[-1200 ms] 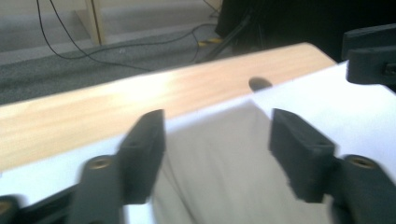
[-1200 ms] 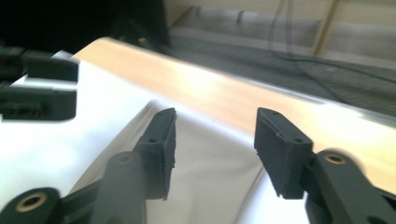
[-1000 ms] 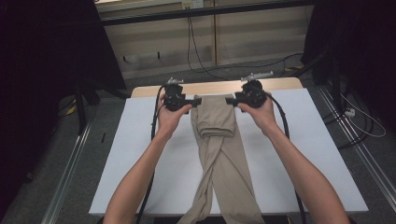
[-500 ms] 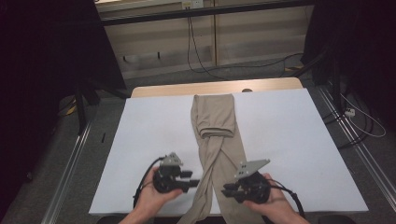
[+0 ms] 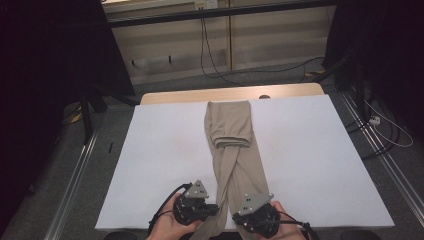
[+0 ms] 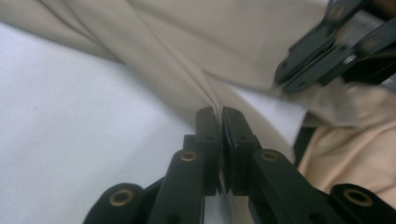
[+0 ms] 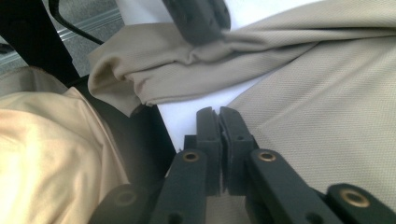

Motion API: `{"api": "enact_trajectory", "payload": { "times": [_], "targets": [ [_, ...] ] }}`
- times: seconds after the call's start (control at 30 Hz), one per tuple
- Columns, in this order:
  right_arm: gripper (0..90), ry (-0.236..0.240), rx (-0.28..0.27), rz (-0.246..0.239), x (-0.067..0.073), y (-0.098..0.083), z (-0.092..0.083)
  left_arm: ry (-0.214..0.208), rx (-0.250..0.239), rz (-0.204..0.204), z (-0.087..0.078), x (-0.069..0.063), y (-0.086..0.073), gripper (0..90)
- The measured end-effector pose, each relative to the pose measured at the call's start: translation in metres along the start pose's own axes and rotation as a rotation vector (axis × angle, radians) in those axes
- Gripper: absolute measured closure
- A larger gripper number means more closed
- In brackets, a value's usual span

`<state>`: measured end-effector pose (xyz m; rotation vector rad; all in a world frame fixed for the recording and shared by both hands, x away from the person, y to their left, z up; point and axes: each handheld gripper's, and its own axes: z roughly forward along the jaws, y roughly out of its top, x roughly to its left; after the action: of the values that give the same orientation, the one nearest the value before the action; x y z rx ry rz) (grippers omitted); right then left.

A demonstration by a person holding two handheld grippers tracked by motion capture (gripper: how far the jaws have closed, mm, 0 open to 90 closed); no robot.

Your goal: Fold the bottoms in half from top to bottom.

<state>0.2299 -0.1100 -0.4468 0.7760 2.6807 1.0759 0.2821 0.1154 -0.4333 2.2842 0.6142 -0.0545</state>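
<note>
Across my white desk (image 5: 150, 165) the tan trousers (image 5: 231, 125) run from 12 to 6 o'clock, waistband farthest, each leg hem pinched by my left tool (image 5: 216, 209) and right tool (image 5: 239, 220).

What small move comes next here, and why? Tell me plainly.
Probably lift both leg ends slightly and carry them toward the waist. The left gripper, jaws just closed, pinches a fold of the trousers; the right gripper, also just closed, sits shut at the other leg's edge.
</note>
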Motion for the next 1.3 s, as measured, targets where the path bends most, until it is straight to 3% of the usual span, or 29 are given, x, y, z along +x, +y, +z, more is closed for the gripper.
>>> {"api": "enact_trajectory", "payload": {
  "times": [0.2,0.27,0.37,0.53,0.57,0.63,0.7,0.77,0.87,0.93,1.07,1.17,1.2,1.3],
  "targets": [
    [87.4,0.052,-0.008,0.02,0.001,0.004,0.004,-0.034,-0.104,-0.054,-0.02,0.004,0.009,87.6],
    [78.1,0.094,-0.012,0.044,-0.001,0.005,0.004,-0.056,-0.132,-0.078,-0.022,0.006,0.01,87.6],
    [76.1,0.083,-0.018,0.034,-0.005,0.006,-0.001,-0.069,-0.132,-0.067,-0.021,-0.001,0.014,87.4],
    [73.8,0.0,-0.093,0.144,-0.035,0.002,-0.019,-0.111,-0.088,-0.018,0.003,-0.021,0.022,84.8],
    [73.9,-0.014,-0.105,0.16,-0.039,0.001,-0.021,-0.144,-0.072,-0.016,0.009,-0.021,0.022,84.0],
    [71.6,-0.048,-0.124,0.169,-0.043,0.001,-0.024,-0.185,-0.048,-0.017,0.016,-0.023,0.019,79.9],
    [70.8,-0.046,-0.135,0.178,-0.047,0.002,-0.025,-0.185,-0.041,-0.004,0.015,-0.026,0.016,77.4],
    [68.3,-0.039,-0.144,0.188,-0.049,0.004,-0.024,-0.175,-0.059,-0.011,0.007,-0.023,0.013,73.6],
    [66.2,-0.013,-0.128,0.185,-0.049,0.009,-0.016,-0.1,-0.081,-0.026,-0.004,-0.011,0.008,75.4],
    [64.1,-0.025,-0.098,0.179,-0.049,0.012,-0.007,-0.038,-0.072,-0.052,-0.006,0.002,0.004,77.1],
    [58.1,-0.061,-0.041,0.164,-0.055,0.024,0.011,0.017,-0.056,-0.055,0.001,0.013,0.002,71.7],
    [55.7,-0.08,-0.02,0.123,-0.056,0.032,0.023,0.055,-0.045,-0.036,0.008,0.012,0.006,60.7],
    [55.0,-0.086,-0.016,0.118,-0.057,0.033,0.026,0.034,-0.037,-0.023,0.01,0.013,0.007,59.2],
    [53.9,-0.072,-0.027,0.12,-0.059,0.037,0.034,0.062,-0.016,0.008,0.016,0.01,0.008,55.8]
  ]
}}
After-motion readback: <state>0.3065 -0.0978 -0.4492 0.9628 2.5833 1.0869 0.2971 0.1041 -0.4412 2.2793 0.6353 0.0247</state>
